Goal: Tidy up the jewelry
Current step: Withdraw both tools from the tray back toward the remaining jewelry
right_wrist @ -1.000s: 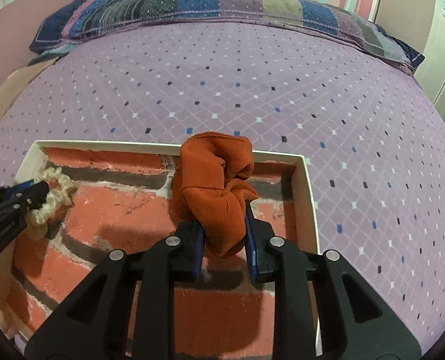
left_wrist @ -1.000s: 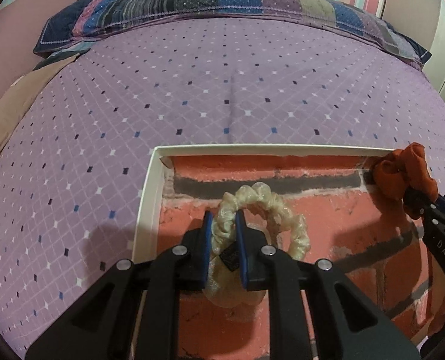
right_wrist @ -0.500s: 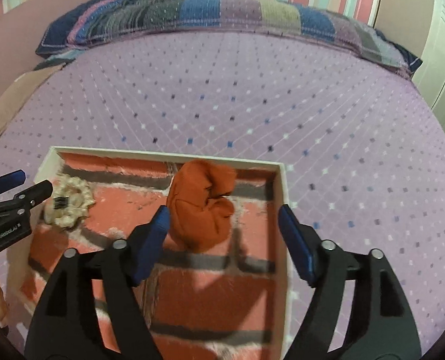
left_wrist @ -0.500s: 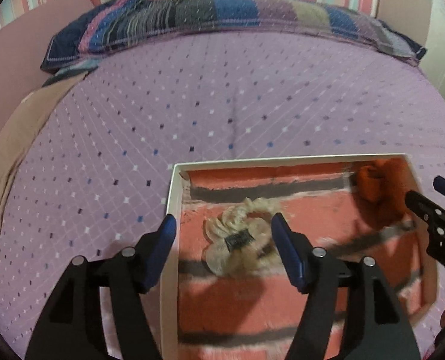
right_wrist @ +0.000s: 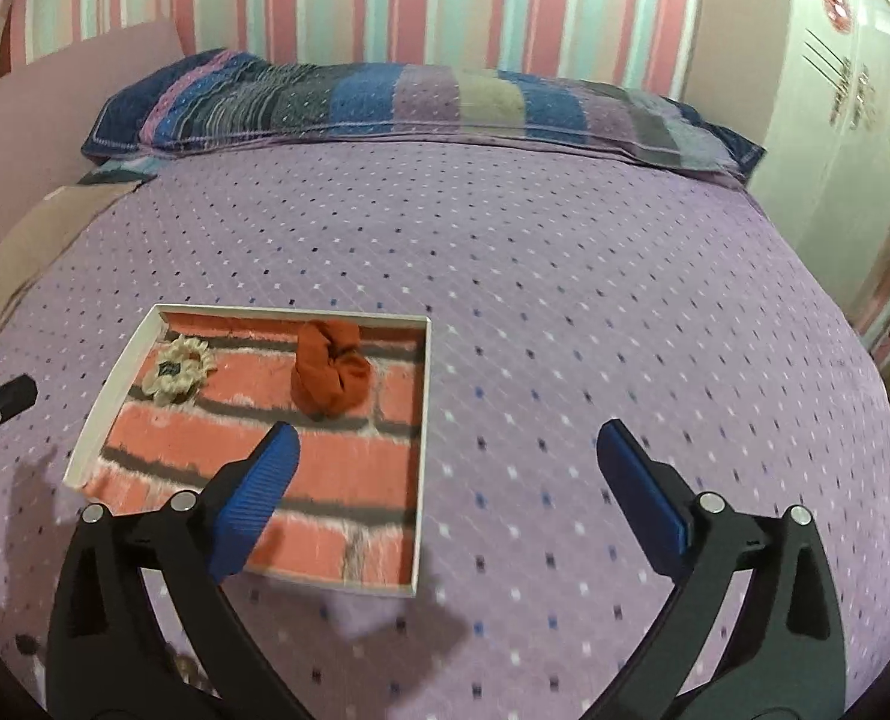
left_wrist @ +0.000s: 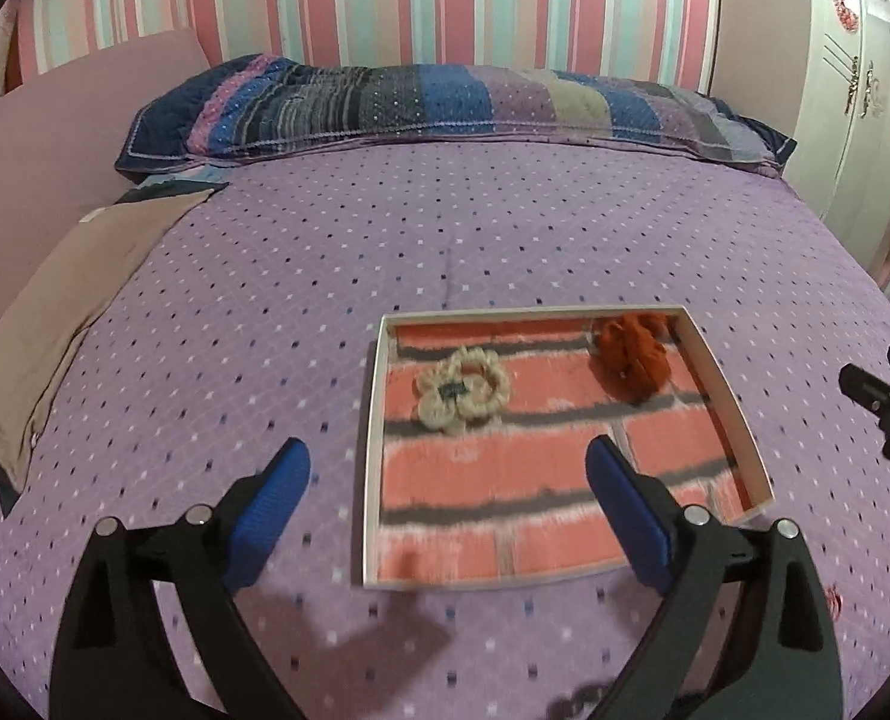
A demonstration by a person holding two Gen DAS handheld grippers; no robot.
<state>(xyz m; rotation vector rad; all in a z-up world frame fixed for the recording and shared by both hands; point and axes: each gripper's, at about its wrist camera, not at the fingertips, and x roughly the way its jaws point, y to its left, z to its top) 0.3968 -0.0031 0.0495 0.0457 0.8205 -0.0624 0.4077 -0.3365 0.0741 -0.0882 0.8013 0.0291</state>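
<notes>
A white-rimmed tray point(left_wrist: 371, 450) with a brick-pattern floor lies on the purple bedspread. In its far left part rests a cream scrunchie point(left_wrist: 463, 389), and an orange scrunchie point(left_wrist: 631, 357) sits in its far right corner. My left gripper point(left_wrist: 448, 450) hangs above the tray's near left edge, its jaws opening with nothing between them. In the right wrist view, the right gripper point(right_wrist: 448, 433) hovers over the tray's point(right_wrist: 422, 450) right wall, its jaws also opening and empty. The cream scrunchie point(right_wrist: 179, 371) and the orange scrunchie point(right_wrist: 329, 375) lie apart from both grippers.
A long patchwork pillow point(left_wrist: 445, 105) lies along the striped wall at the far side of the bed. A beige cloth point(left_wrist: 66, 300) covers the bed's left edge. A white wardrobe point(right_wrist: 853, 120) stands to the right. Open bedspread point(right_wrist: 565, 300) surrounds the tray.
Both grippers have let go of their scrunchies, opened wide and pulled up and back. The cream and orange scrunchies now lie in the tray.
</notes>
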